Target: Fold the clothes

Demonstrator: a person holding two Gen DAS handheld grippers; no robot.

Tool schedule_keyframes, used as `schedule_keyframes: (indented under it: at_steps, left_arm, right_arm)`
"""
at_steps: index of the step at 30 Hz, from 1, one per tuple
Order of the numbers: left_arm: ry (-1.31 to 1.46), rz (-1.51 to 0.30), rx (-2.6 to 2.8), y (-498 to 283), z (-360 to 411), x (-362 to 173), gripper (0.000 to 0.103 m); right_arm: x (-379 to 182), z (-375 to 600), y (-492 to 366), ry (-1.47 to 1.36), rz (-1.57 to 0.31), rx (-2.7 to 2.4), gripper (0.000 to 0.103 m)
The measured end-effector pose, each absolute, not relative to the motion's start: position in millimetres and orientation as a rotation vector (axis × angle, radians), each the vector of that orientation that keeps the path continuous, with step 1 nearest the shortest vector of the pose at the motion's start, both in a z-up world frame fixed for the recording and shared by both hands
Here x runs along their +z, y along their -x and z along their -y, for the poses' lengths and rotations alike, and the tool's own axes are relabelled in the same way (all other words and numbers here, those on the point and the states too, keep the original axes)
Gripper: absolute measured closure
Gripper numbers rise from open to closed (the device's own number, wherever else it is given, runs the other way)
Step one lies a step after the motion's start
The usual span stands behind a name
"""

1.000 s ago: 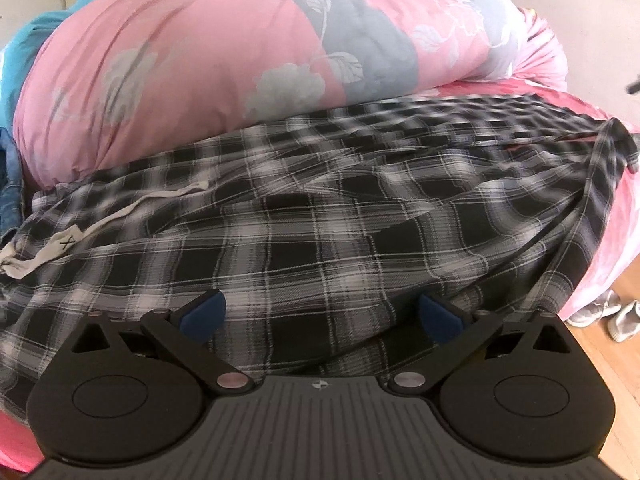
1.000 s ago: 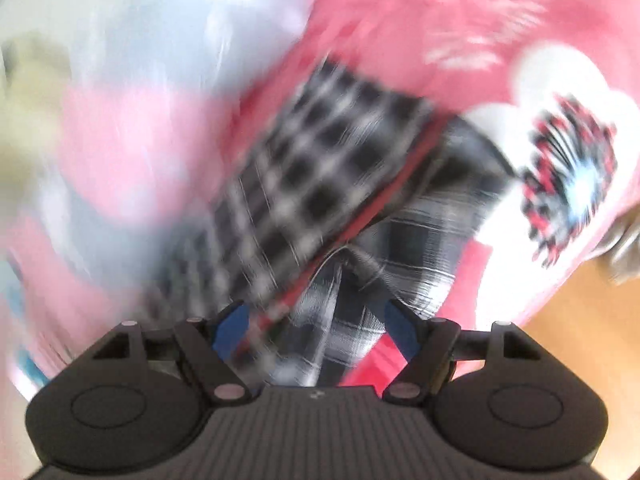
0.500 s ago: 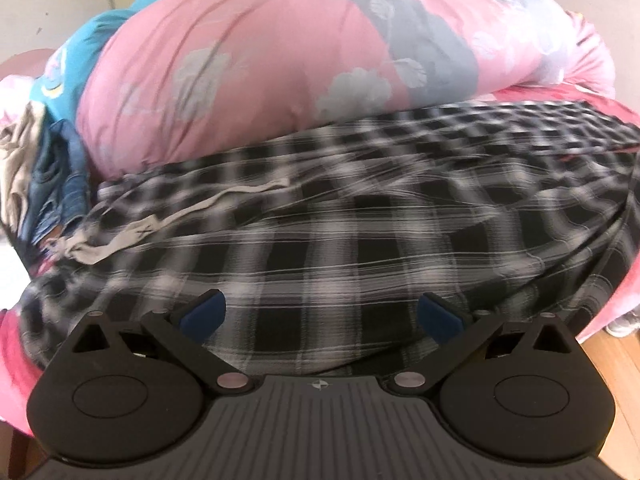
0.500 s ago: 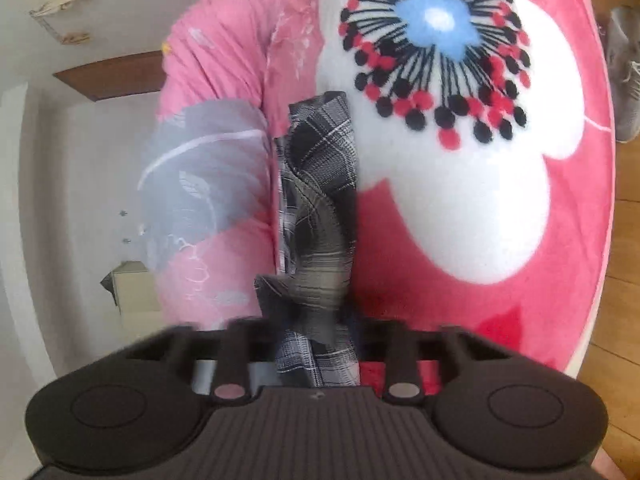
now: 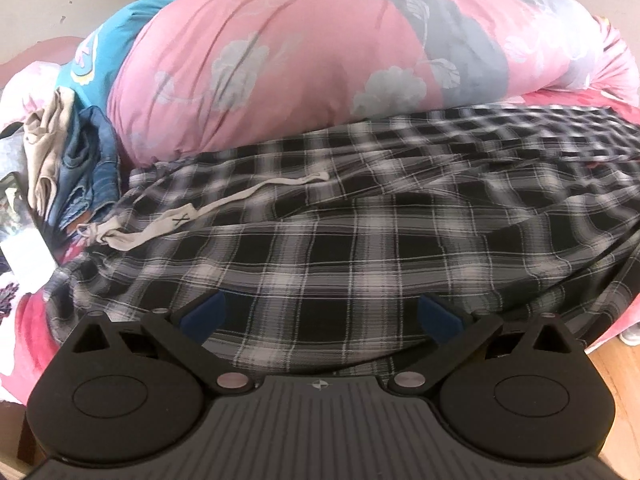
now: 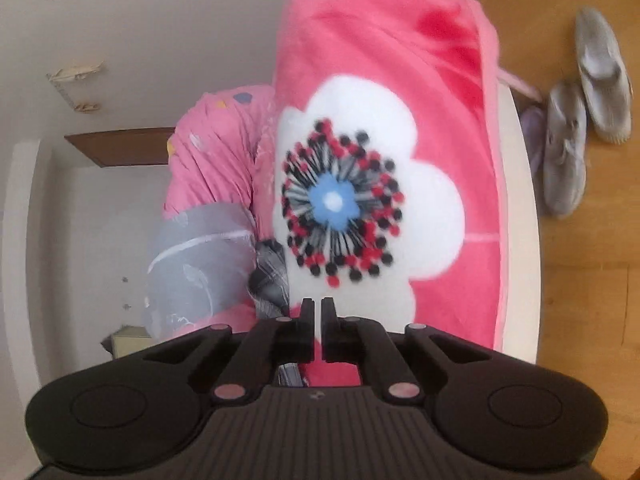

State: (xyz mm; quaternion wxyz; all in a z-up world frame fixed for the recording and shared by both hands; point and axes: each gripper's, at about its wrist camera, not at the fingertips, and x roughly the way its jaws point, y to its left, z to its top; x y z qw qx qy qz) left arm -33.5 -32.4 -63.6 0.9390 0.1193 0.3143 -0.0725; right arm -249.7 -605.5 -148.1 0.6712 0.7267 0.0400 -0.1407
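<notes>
A black-and-white plaid garment (image 5: 360,240) with a beige drawstring (image 5: 224,208) lies spread over the bed. My left gripper (image 5: 320,316) hovers open just above its near edge, and nothing sits between the blue pads (image 5: 202,316). In the right wrist view my right gripper (image 6: 318,308) has its fingers drawn together, with only a thin slit between them. A twisted end of the plaid garment (image 6: 270,280) shows beside the left finger and runs under the jaws, so it looks pinched there.
A big pink and grey floral duvet (image 5: 320,60) is bunched behind the garment. Jeans (image 5: 88,168) and beige clothes are piled at the left. A pink flower-print blanket (image 6: 380,160) covers the bed edge. Pale shoes (image 6: 568,152) stand on the wooden floor.
My right gripper went from open to shut on the plaid fabric and swung out over the blanket. The left gripper shifted left along the garment and stayed open.
</notes>
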Motion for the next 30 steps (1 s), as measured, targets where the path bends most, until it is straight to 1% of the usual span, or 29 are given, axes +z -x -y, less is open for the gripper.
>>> schedule_keyframes:
  at_steps: [1,2,3,4,5,7,9,10,11,12,13,16,20,23,30]
  left_arm:
    - [-0.242,-0.642,-0.144,34,32,-63,0.0]
    - [-0.242,-0.643,-0.141,34,31,-62,0.0]
    - [-0.241,-0.644,-0.137,34,31,-62,0.0]
    - [-0.242,-0.641,-0.136,35,31,-61,0.0]
    - [-0.245,-0.638,-0.135,36,31,-61,0.0]
    - [-0.249,-0.632,-0.132,38,32,-59,0.0]
    - [-0.25,-0.636,-0.128,39,33,-60,0.0]
    - [-0.249,-0.639,-0.126,38,33,-60,0.0]
    - [-0.247,-0.643,-0.124,38,33,-61,0.0]
    - [-0.247,-0.646,-0.122,38,33,-61,0.0]
    - [-0.249,-0.648,-0.122,38,34,-61,0.0]
    - [-0.252,-0.655,-0.122,37,34,-62,0.0]
    - [-0.256,-0.665,-0.123,35,35,-64,0.0]
    - [-0.262,-0.669,-0.126,34,37,-65,0.0]
    - [-0.278,-0.657,-0.118,37,37,-63,0.0]
  right_arm:
    - [-152,602,242,-1.659,-0.096,-0.288,0.092]
    - [-156,598,232,-1.686,-0.095,-0.248,0.072]
    - [-160,593,221,-1.715,-0.092,-0.202,0.06]
    - [-162,590,209,-1.722,-0.091,-0.172,0.042]
    - [-162,588,196,-1.72,-0.092,-0.149,0.033]
    - [-160,587,176,-1.697,-0.109,-0.13,0.033]
    - [-156,586,159,-1.667,-0.136,-0.105,0.036]
    - [-154,586,152,-1.648,-0.15,-0.094,0.047]
    - [-152,586,146,-1.627,-0.163,-0.084,0.067]
    - [-150,586,144,-1.618,-0.166,-0.073,0.081]
    - [-149,586,144,-1.614,-0.165,-0.063,0.099]
    - [-140,589,163,-1.574,-0.123,-0.092,0.099]
    - [-138,598,210,-1.548,-0.048,-0.185,0.099]
    - [-150,607,240,-1.575,-0.021,-0.269,0.099]
    - [-203,624,257,-1.614,-0.096,-0.426,0.1]
